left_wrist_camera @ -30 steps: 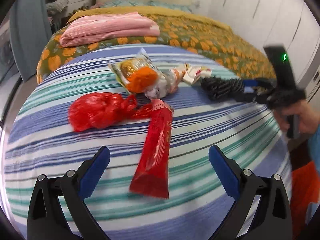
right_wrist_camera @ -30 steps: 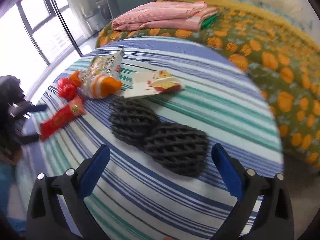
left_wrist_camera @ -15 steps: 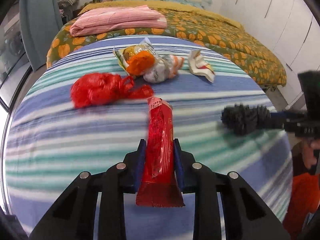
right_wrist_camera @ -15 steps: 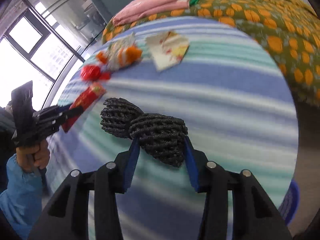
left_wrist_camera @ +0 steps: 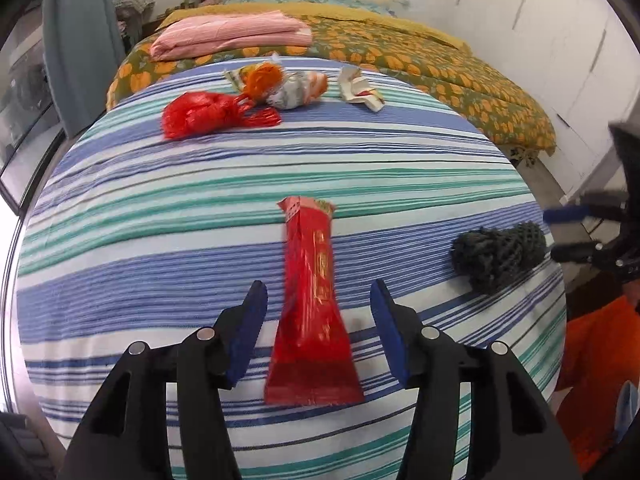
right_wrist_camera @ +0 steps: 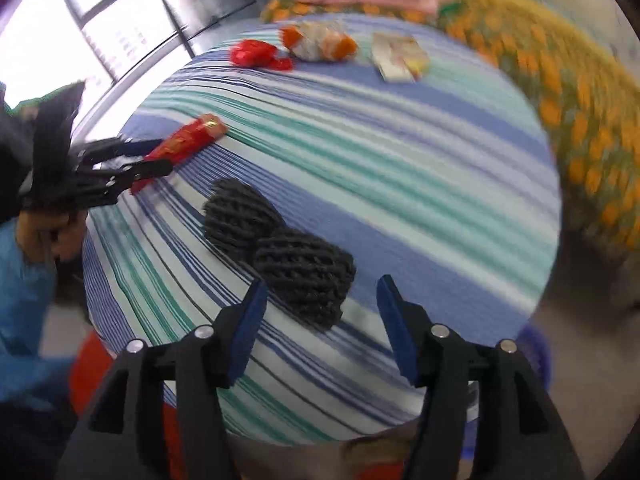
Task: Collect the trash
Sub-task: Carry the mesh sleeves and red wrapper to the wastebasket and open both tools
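A long red wrapper (left_wrist_camera: 312,304) lies on the striped tablecloth (left_wrist_camera: 160,240) between the fingers of my open left gripper (left_wrist_camera: 318,312), which no longer pinches it. The wrapper also shows in the right wrist view (right_wrist_camera: 184,144). A black foam net (right_wrist_camera: 280,248) lies near the table's front edge, just ahead of my open right gripper (right_wrist_camera: 320,304); it also shows at the right in the left wrist view (left_wrist_camera: 496,254). Further back lie a red plastic bag (left_wrist_camera: 204,114), an orange and white wrapper bundle (left_wrist_camera: 280,82) and a crumpled paper wrapper (left_wrist_camera: 360,90).
A bed with an orange-flowered cover (left_wrist_camera: 460,76) and folded pink cloth (left_wrist_camera: 232,34) stands behind the table. An orange container (left_wrist_camera: 596,360) is below the table's right edge. A window (right_wrist_camera: 92,28) is at the left in the right wrist view.
Both grippers have opened and pulled back toward the table's near edge. The red wrapper and the black foam net were let go and now lie nearer the edge.
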Action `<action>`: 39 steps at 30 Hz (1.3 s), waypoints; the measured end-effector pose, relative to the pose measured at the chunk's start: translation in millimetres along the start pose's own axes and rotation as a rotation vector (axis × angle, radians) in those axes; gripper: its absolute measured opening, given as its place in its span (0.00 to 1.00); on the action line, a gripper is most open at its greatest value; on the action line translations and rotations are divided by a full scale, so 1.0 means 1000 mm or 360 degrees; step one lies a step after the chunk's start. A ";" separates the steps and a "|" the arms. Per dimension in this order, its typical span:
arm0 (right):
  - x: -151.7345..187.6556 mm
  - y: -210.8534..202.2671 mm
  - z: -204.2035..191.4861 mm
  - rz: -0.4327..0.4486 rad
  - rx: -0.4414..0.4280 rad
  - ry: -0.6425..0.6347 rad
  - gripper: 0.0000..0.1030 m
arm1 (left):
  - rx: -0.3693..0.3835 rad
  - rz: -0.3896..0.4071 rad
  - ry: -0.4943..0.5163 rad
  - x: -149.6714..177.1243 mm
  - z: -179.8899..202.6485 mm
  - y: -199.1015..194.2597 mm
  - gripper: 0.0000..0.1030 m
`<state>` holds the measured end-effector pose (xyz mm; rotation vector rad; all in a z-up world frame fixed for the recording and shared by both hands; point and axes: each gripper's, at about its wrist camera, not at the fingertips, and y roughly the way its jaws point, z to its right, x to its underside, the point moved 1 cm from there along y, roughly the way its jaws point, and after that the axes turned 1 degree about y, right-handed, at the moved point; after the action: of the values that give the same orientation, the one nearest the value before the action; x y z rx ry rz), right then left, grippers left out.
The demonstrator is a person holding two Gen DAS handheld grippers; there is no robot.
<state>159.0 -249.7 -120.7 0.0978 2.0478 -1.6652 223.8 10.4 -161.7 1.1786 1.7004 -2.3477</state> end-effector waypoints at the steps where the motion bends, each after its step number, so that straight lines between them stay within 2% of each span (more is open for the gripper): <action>1: -0.004 -0.005 -0.009 0.0028 0.0003 -0.0095 0.59 | -0.0003 0.0002 0.0021 -0.002 0.002 0.001 0.55; 4: -0.013 -0.007 -0.037 0.0046 0.0025 -0.0399 0.64 | -0.0004 -0.0024 0.0044 -0.007 0.003 0.009 0.55; 7: -0.018 0.018 -0.064 -0.0077 0.0079 -0.0709 0.66 | -0.0036 -0.0063 0.0058 -0.008 0.005 0.018 0.55; 10: -0.020 0.047 -0.075 -0.0182 0.0184 -0.0861 0.66 | -0.0066 -0.0083 0.0063 -0.009 0.004 0.022 0.55; 11: -0.021 0.056 -0.075 -0.0219 0.0203 -0.0870 0.63 | -0.0085 -0.0087 0.0069 -0.009 0.004 0.023 0.55; 12: -0.022 0.060 -0.073 -0.0244 0.0212 -0.0850 0.49 | -0.0112 -0.0091 0.0076 -0.009 0.005 0.024 0.54; 15: -0.029 0.059 -0.065 -0.0220 0.0182 -0.0667 0.42 | -0.0129 -0.0093 0.0092 -0.009 0.006 0.025 0.30; 18: -0.035 0.041 -0.054 -0.0109 0.0143 -0.0487 0.41 | -0.0131 -0.0065 0.0085 -0.009 0.007 0.021 0.19; 24: -0.022 -0.003 -0.011 0.0145 -0.0112 0.0032 0.41 | -0.0039 0.0043 0.0051 -0.014 0.032 0.004 0.12; 28: 0.008 -0.029 0.030 0.0291 -0.0250 0.0357 0.41 | 0.0095 0.0112 0.0084 -0.018 0.076 -0.010 0.11; 32: 0.042 -0.056 0.070 0.0391 -0.0184 0.0567 0.41 | 0.0255 0.0158 0.0156 -0.026 0.135 -0.018 0.10; 36: 0.076 -0.077 0.117 0.0459 -0.0041 0.0723 0.41 | 0.0439 0.0162 0.0246 -0.035 0.213 -0.014 0.10; 39: 0.106 -0.087 0.151 0.0476 0.0063 0.0849 0.41 | 0.0526 0.0139 0.0311 -0.040 0.269 -0.002 0.10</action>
<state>84.7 -439.2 -106.6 0.9017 2.2226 -1.6029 101.3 -225.2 -103.6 1.5420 1.3014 -2.6037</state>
